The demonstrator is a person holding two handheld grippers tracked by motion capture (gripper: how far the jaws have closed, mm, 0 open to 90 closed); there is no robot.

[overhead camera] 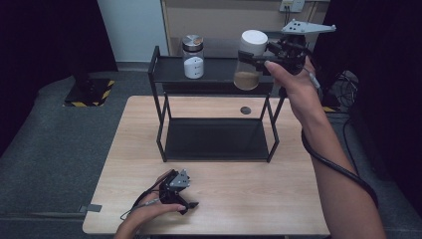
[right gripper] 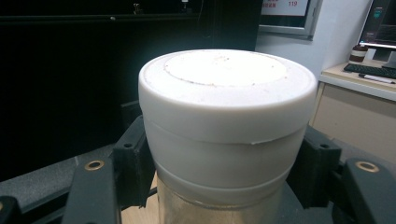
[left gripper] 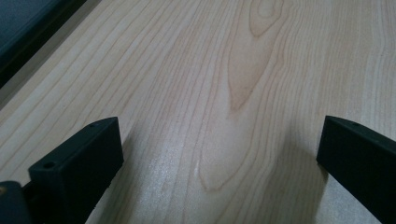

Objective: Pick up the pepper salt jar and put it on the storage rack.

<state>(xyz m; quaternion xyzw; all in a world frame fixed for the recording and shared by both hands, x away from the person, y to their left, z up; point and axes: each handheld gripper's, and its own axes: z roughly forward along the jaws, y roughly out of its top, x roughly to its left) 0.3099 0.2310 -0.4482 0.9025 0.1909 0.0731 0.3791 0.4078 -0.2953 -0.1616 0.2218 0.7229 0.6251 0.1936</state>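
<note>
White-lidded clear glass jar (overhead camera: 250, 59) with a layer of tan powder at its bottom is held at the right end of the black metal two-tier rack's (overhead camera: 214, 115) top shelf, gripped just below the lid by the right tongs (overhead camera: 259, 59), whose jaws press its two sides in the right gripper view (right gripper: 224, 135). Whether the jar rests on the shelf or hangs just clear of it cannot be told, so it may be arriving or leaving. A second glass jar with a silver lid and white contents (overhead camera: 193, 56) stands farther left on that shelf; the lower shelf is bare. The left tongs (overhead camera: 185, 199) rest low over the pale wooden desk (overhead camera: 234, 194), jaws wide apart and holding nothing.
</note>
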